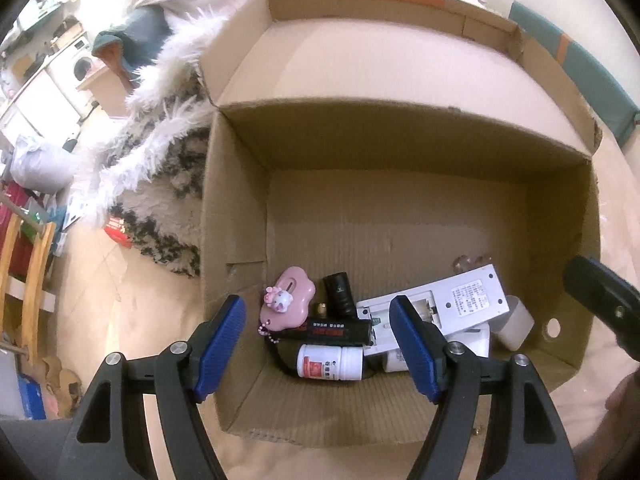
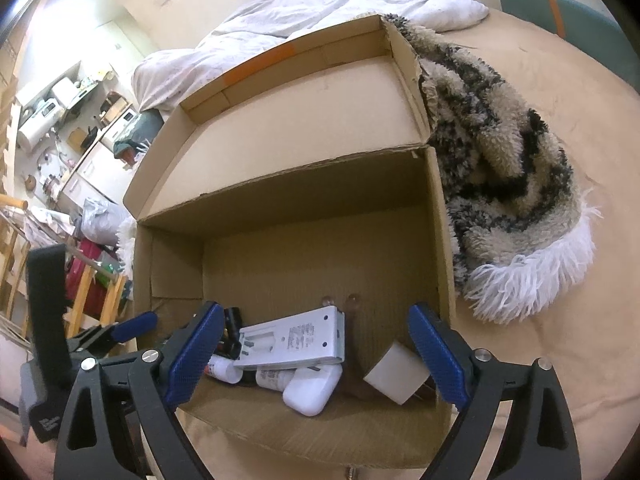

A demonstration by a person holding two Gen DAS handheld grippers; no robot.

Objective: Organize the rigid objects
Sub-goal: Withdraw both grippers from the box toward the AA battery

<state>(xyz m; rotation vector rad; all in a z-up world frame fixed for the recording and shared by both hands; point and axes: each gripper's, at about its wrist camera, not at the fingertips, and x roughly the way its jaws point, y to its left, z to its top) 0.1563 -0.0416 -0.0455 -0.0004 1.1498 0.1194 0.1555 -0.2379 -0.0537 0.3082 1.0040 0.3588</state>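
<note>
An open cardboard box [image 1: 240, 208] [image 2: 442, 240] lies on the bed with rigid items piled at its near end. In the left wrist view these are a pink cloud-shaped case [image 1: 294, 300] with a cat charm, a black flashlight [image 1: 338, 292], a black bar with a red label [image 1: 336, 332], a white pill bottle [image 1: 330, 366], a white flat device [image 1: 460, 300] and a white charger cube [image 1: 516, 324]. My left gripper [image 1: 318, 316] hovers open above them, holding nothing. My right gripper [image 2: 316, 316] is open wide over the device [image 2: 292, 340], the cube [image 2: 396, 376] and a white oval case [image 2: 312, 390].
A shaggy black-and-white blanket [image 2: 500, 168] with a white fringe lies against the box's side. A white duvet [image 2: 320, 4] lies behind the box on the beige sheet [image 2: 580, 340]. A wooden rack [image 1: 32, 264] and room clutter stand beyond the bed's edge.
</note>
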